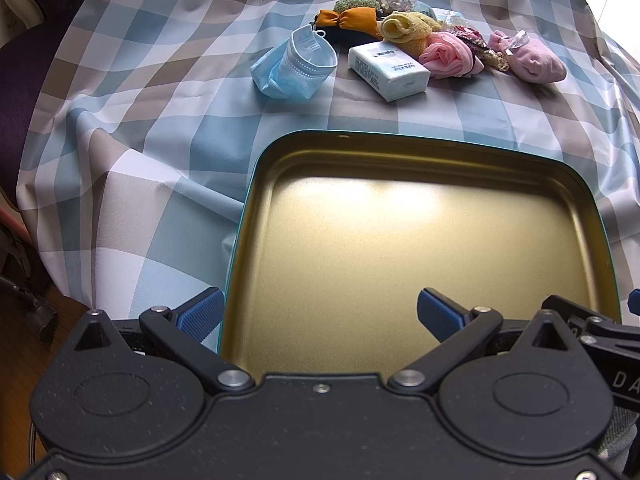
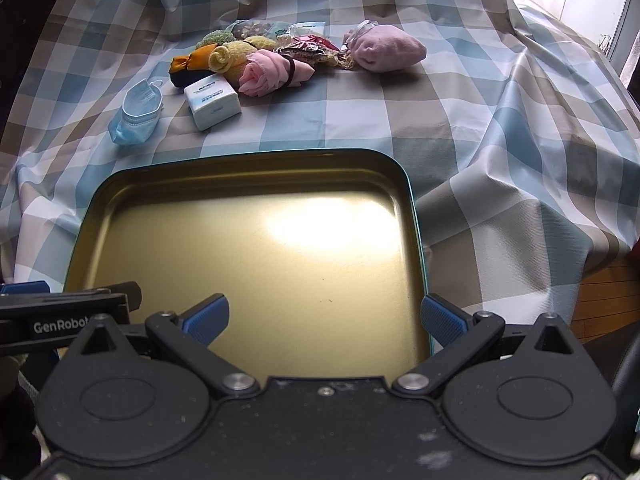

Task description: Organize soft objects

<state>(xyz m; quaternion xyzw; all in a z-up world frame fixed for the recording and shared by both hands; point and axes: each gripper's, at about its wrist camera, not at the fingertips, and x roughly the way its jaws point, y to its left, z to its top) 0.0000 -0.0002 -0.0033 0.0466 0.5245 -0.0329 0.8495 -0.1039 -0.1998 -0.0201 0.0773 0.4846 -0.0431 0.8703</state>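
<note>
Both grippers hover over the near edge of a shallow tin tray with a gold inside and a teal rim, which lies on a checked tablecloth. The left gripper has its blue pads spread wide and holds nothing; its left pad is outside the tray's left rim, the other pad above the gold floor. The right gripper is spread in the same way and is empty, with its right pad at the tray's right rim. The near wall of the tray is hidden behind the gripper bodies in both views.

The soft things lie in a heap beyond the tray, well apart from it. A blue face mask lies at the left, a white tissue pack just beside it. Behind them are a rolled pink cloth, a yellow knitted roll, an orange bow and a pink sock bundle. The items at the back of the heap overlap so much that I cannot tell them apart; one is perhaps a green knitted piece. The tray is empty.
</note>
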